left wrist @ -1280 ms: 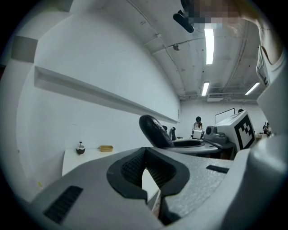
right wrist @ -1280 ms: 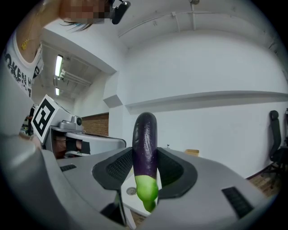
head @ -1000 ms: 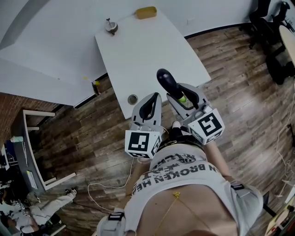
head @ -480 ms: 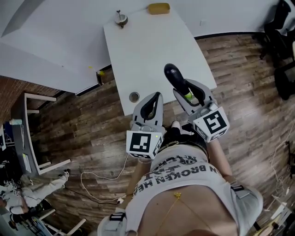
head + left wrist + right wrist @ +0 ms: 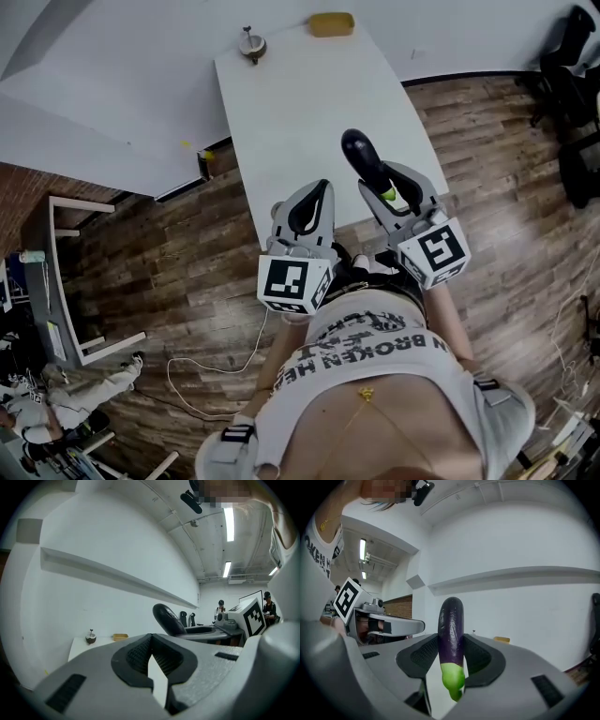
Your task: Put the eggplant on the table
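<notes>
The left gripper hovers at the near edge of the white table. Its jaws are pressed together at the tips with nothing between them. Just to its right, the right gripper pinches the eggplant close to its green stem end. The dark purple body sticks out past the jaws, over the table's near right part. At the table's far end sit a small brown round object and, right of it, a yellow block.
</notes>
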A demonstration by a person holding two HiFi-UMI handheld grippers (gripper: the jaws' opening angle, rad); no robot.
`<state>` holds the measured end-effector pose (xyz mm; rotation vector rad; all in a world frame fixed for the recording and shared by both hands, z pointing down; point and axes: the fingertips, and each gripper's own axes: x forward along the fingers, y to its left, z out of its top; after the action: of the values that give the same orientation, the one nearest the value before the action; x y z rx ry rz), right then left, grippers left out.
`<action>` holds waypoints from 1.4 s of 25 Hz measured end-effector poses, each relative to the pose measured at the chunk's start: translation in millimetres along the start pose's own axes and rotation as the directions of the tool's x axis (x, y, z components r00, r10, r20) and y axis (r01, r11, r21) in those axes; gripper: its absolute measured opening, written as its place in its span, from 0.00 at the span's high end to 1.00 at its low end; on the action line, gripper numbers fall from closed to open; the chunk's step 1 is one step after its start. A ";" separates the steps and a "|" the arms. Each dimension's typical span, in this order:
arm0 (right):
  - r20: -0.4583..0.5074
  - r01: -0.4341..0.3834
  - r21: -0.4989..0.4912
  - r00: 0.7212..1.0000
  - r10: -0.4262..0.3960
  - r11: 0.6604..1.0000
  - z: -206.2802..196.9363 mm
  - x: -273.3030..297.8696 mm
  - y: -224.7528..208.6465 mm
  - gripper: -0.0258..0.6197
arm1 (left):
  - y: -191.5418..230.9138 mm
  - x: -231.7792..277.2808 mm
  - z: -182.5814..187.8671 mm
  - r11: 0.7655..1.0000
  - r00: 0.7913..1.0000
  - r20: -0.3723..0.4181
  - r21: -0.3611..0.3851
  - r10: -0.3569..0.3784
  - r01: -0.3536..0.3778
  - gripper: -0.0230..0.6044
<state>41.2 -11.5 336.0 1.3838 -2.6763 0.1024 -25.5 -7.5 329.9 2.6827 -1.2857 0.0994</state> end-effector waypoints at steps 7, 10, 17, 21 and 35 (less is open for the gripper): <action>-0.023 0.030 -0.010 0.999 -0.030 1.000 5.4 46.4 -17.2 0.70 | 35.4 35.9 9.2 0.998 0.998 0.004 -0.008 -0.060 0.060 0.97; -0.031 0.038 -0.018 0.999 -0.039 0.999 4.5 63.6 -20.8 0.70 | 50.6 47.2 8.1 0.997 0.997 -0.003 -0.011 -0.079 0.079 0.97; -0.070 0.061 -0.023 0.996 -0.063 0.998 -3.7 98.3 -26.0 0.70 | 86.4 63.4 5.3 0.995 0.995 -0.011 -0.007 -0.103 0.103 0.97; -0.081 0.061 -0.017 0.995 -0.062 0.998 -7.2 108.3 -26.1 0.70 | 97.7 64.6 3.1 0.995 0.995 -0.017 -0.006 -0.101 0.101 0.97; -0.106 -0.059 -0.067 0.993 0.052 0.996 -4.8 119.9 -53.6 0.70 | 110.0 74.4 5.5 0.997 0.997 -0.009 -0.018 0.070 -0.070 0.97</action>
<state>16.8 -138.7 358.1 1.2492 -2.6072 0.0830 -64.6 -133.3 347.4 2.6199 -1.3720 0.1067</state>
